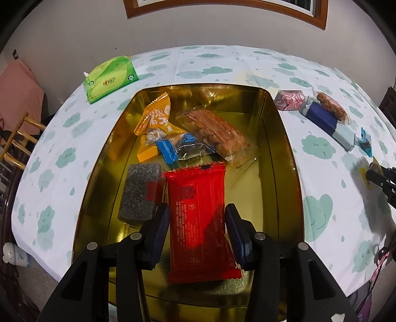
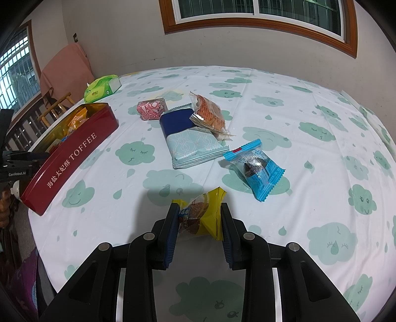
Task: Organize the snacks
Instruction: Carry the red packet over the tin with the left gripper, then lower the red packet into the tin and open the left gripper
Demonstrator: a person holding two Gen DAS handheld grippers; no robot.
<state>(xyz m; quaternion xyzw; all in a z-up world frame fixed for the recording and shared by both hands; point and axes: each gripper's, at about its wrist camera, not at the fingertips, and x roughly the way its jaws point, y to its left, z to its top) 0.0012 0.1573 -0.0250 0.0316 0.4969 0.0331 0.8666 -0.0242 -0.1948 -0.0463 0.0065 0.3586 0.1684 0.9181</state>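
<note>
One red packet (image 1: 198, 218) lies lengthwise between the left tool's (image 1: 198, 223) fingers.

Green tissue pack (image 1: 110, 78), on the bench (image 1: 210, 62) at ten o'clock. Cloud-print cloth (image 2: 309, 173) covering the bench. Pink towel (image 2: 66, 69) draped over a wooden chair (image 1: 17, 138), far left. Wood-framed window (image 2: 259, 17), twelve o'clock.

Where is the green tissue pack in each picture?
Left wrist view: green tissue pack lies upper left, just beyond the tin's far-left corner.
Right wrist view: tissue pack lies upper left, behind the tin.
Shared landmark: the tin.
</note>
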